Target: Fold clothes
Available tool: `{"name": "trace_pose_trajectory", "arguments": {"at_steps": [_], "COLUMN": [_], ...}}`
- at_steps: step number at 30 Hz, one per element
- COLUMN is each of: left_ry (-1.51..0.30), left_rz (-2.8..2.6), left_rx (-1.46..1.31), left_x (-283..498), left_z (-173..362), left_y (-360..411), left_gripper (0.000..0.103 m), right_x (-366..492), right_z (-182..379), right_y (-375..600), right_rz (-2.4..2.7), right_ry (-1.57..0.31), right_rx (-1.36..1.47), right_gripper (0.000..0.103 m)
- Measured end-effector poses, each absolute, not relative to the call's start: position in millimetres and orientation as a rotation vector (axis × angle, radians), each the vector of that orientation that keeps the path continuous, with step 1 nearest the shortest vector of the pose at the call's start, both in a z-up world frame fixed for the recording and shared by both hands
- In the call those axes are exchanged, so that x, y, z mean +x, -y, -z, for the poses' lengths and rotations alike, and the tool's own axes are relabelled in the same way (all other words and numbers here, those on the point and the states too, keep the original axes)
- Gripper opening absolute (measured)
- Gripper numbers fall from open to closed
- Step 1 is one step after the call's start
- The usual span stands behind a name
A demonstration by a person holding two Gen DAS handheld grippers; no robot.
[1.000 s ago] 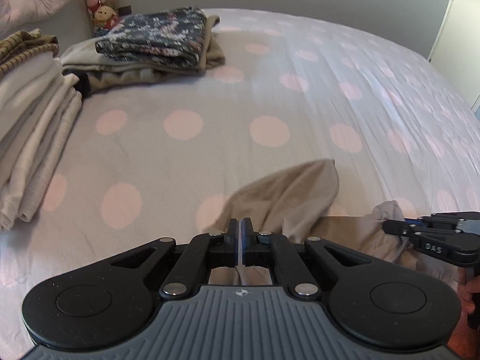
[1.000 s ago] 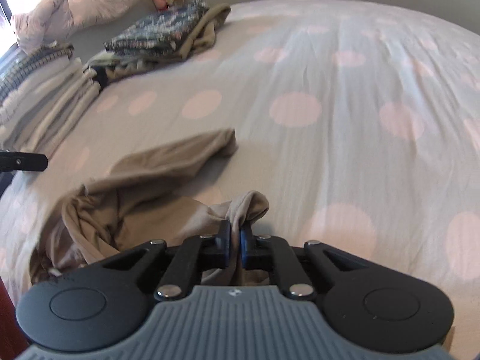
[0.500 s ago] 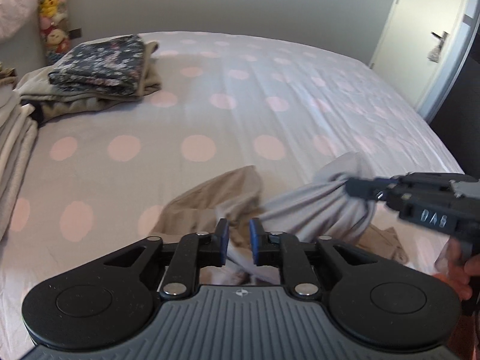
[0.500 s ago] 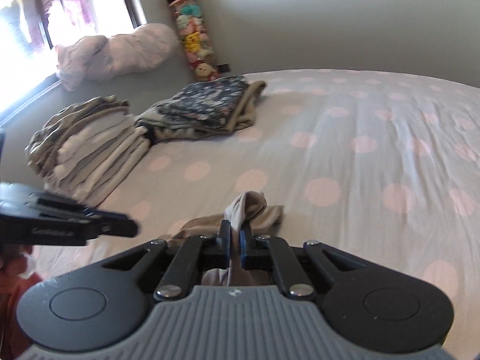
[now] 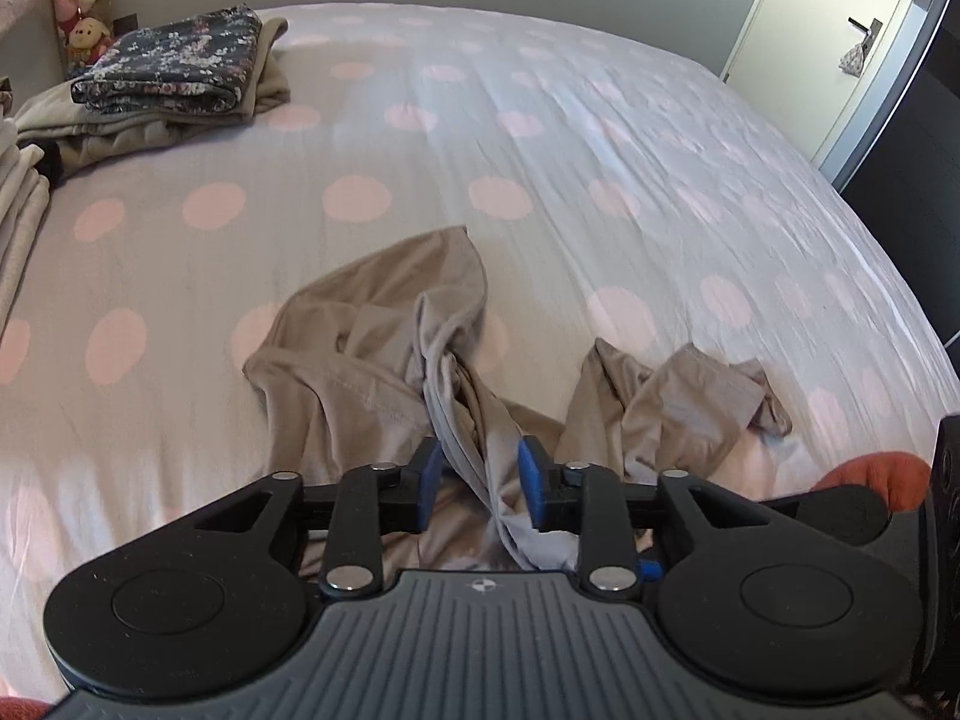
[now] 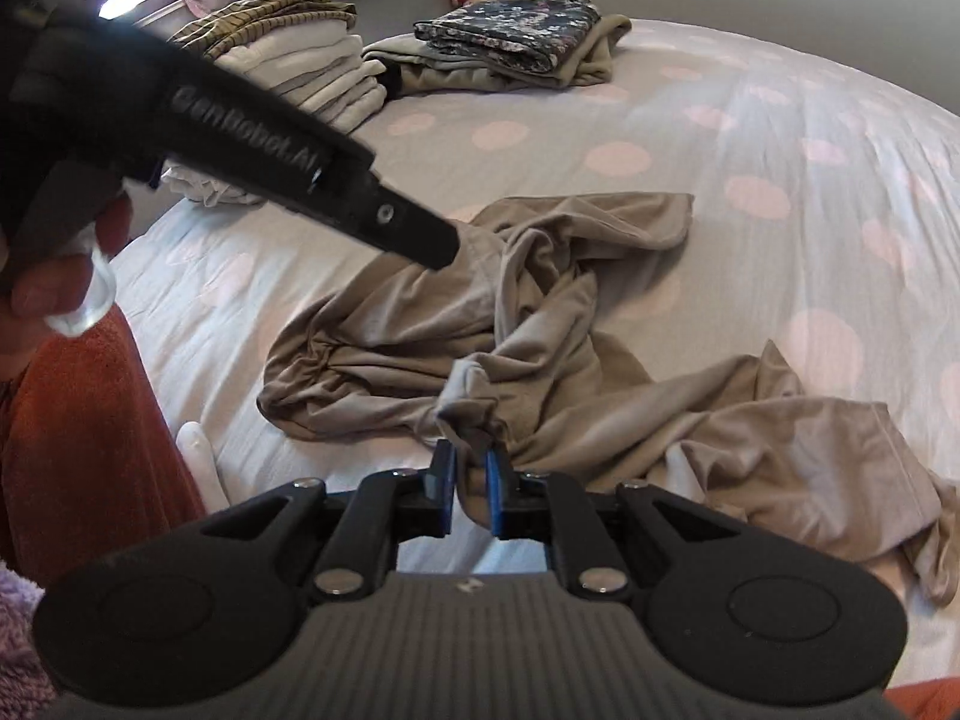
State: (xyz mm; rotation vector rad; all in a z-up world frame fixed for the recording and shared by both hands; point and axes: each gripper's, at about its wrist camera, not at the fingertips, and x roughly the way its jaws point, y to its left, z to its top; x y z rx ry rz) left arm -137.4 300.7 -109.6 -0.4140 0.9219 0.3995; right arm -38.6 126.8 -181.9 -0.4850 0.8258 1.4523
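Bed (image 5: 600,120): dotted sheet. Beige garment (image 6: 540,324): crumpled at near edge. Folded stacks (image 6: 516,36): far-left corner. Left gripper (image 5: 480,474): jaws spread, a twisted strand of the garment passing loosely between them. Right gripper (image 6: 468,474): jaws narrowly apart, pinching a bunched fold of the garment.

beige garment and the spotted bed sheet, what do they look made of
Beige garment: looks like a thin, soft knit jersey with a matte finish; it slumps into fine limp folds and shows a stitched hem. The exact fibre cannot be told.

Spotted bed sheet: seems a smooth woven cotton-type fabric, matte with a slight sheen; it lies flat with shallow creases, and the pink dots look printed.
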Motion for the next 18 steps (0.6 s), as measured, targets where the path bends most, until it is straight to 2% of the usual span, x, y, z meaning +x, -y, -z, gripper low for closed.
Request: {"name": "trace_pose_trajectory", "arguments": {"at_steps": [1, 2, 3, 14, 18], "left_ry": [-0.927, -0.933, -0.94, -1.08, -1.144], "left_rz": [-0.395, -0.39, -0.384, -0.361, -0.406], "left_rx": [-0.415, -0.411, -0.404, -0.385, -0.374], "left_x": [-138, -138, -137, -125, -126], "left_z": [111, 113, 115, 152, 166], "left_y": [-298, -295, -292, -273, -280], "left_gripper": [0.036, 0.045, 0.048, 0.048, 0.047], "right_x": [-36, -34, -32, -14, -15], "right_z": [181, 179, 178, 184, 183], "right_y": [-125, -123, -121, -113, -118], "right_rz": [-1.439, -1.426, -1.413, -1.326, -1.347], "right_ry": [-0.821, -0.815, -0.81, -0.816, -0.799], "right_rx": [-0.482, -0.479, -0.476, -0.513, -0.538], "right_gripper": [0.031, 0.036, 0.036, 0.036, 0.041]}}
